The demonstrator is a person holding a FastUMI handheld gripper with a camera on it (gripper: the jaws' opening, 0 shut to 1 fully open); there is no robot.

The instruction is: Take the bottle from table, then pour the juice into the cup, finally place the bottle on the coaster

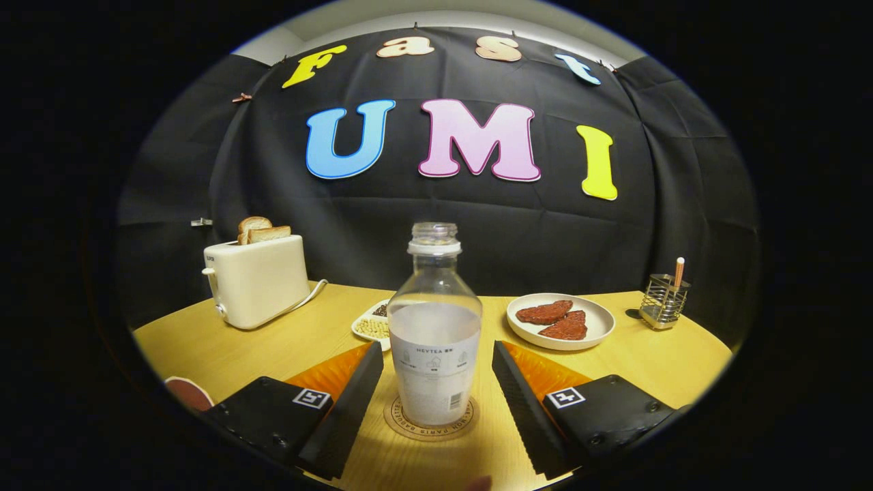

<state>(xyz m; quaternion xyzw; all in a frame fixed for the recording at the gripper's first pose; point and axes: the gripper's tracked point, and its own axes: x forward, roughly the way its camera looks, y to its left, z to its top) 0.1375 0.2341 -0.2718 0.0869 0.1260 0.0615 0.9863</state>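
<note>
A clear uncapped bottle [434, 327] with a pale label stands upright on a round wooden coaster [430, 420], between my two fingers. My gripper [434, 385] is open: each finger stands a little way off the bottle's sides, touching nothing. The bottle looks see-through in its upper part and cloudy lower down. A reddish round thing [187, 393] peeks out by the left finger; I cannot tell what it is.
On the yellow wooden table [273, 348] beyond the bottle: a cream toaster [256, 279] with toast at the far left, a small dish of beans [374, 326] behind the bottle, a plate with red slices [560, 320] to the right, a wire holder [665, 300] far right.
</note>
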